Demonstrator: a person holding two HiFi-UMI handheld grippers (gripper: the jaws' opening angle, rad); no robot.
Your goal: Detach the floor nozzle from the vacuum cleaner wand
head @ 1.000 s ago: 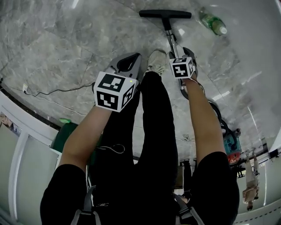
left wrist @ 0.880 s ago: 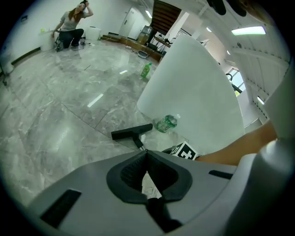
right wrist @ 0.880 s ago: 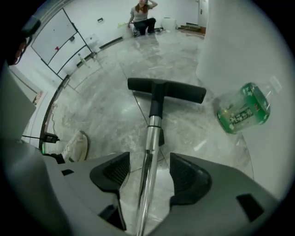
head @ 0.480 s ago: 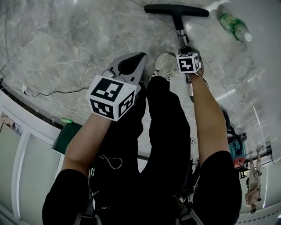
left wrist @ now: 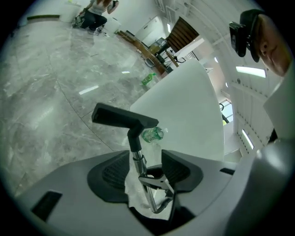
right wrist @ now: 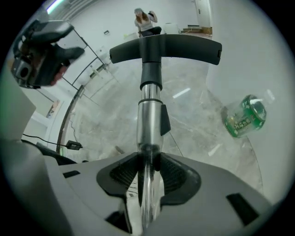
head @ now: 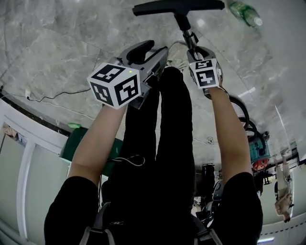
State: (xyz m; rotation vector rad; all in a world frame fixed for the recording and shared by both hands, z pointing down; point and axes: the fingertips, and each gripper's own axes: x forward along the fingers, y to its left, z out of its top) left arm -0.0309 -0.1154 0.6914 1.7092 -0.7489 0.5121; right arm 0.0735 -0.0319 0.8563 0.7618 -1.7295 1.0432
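The black floor nozzle (head: 177,5) lies on the marble floor, joined to the chrome wand (head: 190,40). My right gripper (head: 193,48) is on the wand just below the nozzle's neck. In the right gripper view its jaws are closing, and the pads (right wrist: 126,173) press on the wand (right wrist: 148,124) under the nozzle (right wrist: 163,48). My left gripper (head: 160,55) hangs left of the wand with its jaws opening. Past its parted pads (left wrist: 113,173), and untouched by them, stand the wand (left wrist: 139,161) and nozzle (left wrist: 123,118).
A green plastic bottle (head: 245,13) lies on the floor right of the nozzle. The hose (head: 239,110) runs back to the teal vacuum body (head: 258,153). A white shoe (head: 178,57) and the person's dark trouser legs stand between the grippers. A cable (head: 52,98) trails at left.
The left gripper has swung up and right, nearer to the wand, and its jaws have parted. The right gripper stays at the wand below the nozzle.
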